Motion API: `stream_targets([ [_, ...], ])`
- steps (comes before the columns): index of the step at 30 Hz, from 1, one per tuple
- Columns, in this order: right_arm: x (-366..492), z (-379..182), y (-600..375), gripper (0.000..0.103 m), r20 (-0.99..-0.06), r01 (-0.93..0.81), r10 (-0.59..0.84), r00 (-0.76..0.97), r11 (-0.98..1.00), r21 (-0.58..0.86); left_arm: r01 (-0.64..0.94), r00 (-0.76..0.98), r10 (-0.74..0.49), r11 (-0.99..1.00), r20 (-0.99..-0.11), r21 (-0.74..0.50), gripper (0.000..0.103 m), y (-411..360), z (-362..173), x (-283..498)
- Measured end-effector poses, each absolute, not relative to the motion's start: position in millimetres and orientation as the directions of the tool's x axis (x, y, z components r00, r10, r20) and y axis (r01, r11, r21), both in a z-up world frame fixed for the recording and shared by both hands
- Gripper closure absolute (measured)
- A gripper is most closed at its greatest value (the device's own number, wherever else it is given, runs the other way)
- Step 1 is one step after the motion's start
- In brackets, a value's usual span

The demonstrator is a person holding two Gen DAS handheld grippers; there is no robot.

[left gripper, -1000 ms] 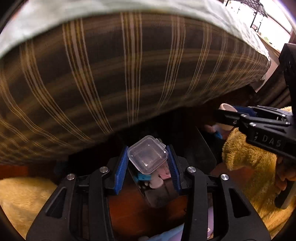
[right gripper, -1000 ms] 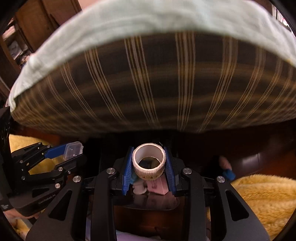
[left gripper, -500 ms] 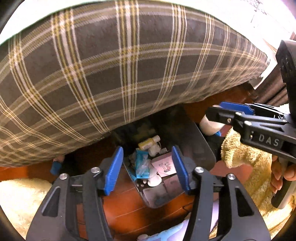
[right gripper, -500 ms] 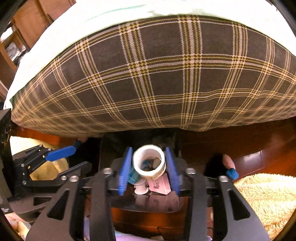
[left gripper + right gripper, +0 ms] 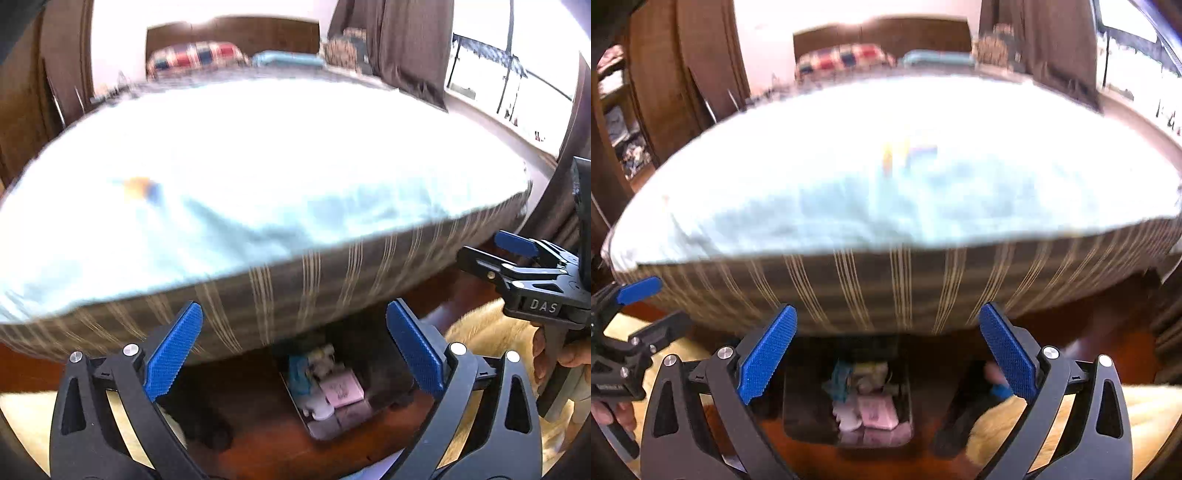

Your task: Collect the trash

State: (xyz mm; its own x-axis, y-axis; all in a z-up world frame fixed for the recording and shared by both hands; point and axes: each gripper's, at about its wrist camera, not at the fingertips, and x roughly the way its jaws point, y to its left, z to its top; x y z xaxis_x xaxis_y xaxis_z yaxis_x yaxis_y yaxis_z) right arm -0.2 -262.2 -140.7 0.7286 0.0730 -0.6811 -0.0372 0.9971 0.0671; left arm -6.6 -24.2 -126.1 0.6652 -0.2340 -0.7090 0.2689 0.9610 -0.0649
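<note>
Since the dark rectangular plastic trash bin [image 5: 384, 373] sits on the reddish-brown wooden floor [image 5: 266, 446] just below the foot of the bed, both cameras look down into it between their own jaws. Its contents show in both views: a pink squarish paper packet [image 5: 341, 391], a teal crinkled wrapper [image 5: 299, 373], and small white rounded pieces [image 5: 319, 408], heaped loosely against 1 wall. In the right wrist view the same bin [image 5: 809, 410] appears centred and blurred.

Left gripper [image 5: 293, 350]: jaws spread wide, nothing between the blue ribbed pads [image 5: 173, 350]. Right gripper [image 5: 886, 354]: jaws likewise spread wide and empty, pads [image 5: 768, 354] textured with fine knurling. Judgement: both are above the bin with nothing held, so the bin's contents look like collected items.

Bed: a mattress side of brown plaid woven fabric [image 5: 295, 291] with pale yellow stripes, topped by a pale blue-green sheet [image 5: 236, 177], overexposed and motion-blurred. On the sheet lie 2 small colourful items, likely remaining trash: an orange-and-blue smear [image 5: 142, 188] in the left view, a yellow-and-blue one [image 5: 908, 157] in the right; too blurred to identify or to say whether they are the same object.

Fluffy cream-yellow rugs [image 5: 1071, 417] flank the bin on the floor. Brown curtains [image 5: 410, 48] hang by the bright window.
</note>
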Motion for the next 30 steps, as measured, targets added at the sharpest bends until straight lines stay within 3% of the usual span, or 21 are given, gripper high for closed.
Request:
stream_targets([
  [6,-22.7,-90.1,-261.9,0.003,-0.577,0.043,-0.064,0.814,0.998,-0.051,0.201,0.774,-0.114,0.977,-0.623,0.07,0.008,-21.6,-77.9,-22.6],
  [14,-56.2,-48.7,-276.1,0.003,-0.448,0.09,-0.09,0.89,0.996,-0.022,0.185,0.82,-0.134,0.982,-0.556,0.036,0.008,-15.3,-53.0,-40.0],
  [20,-63.9,-44.8,-272.2,0.003,-0.433,0.072,-0.065,0.899,0.997,-0.001,0.202,0.821,-0.178,0.979,-0.542,-0.016,0.008,-9.9,-46.9,-45.1],
  [30,-59.8,-47.8,-266.8,0.003,-0.447,0.06,-0.047,0.893,0.998,0.015,0.185,0.826,-0.149,0.983,-0.544,0.012,0.008,-13.0,-49.4,-46.1],
])
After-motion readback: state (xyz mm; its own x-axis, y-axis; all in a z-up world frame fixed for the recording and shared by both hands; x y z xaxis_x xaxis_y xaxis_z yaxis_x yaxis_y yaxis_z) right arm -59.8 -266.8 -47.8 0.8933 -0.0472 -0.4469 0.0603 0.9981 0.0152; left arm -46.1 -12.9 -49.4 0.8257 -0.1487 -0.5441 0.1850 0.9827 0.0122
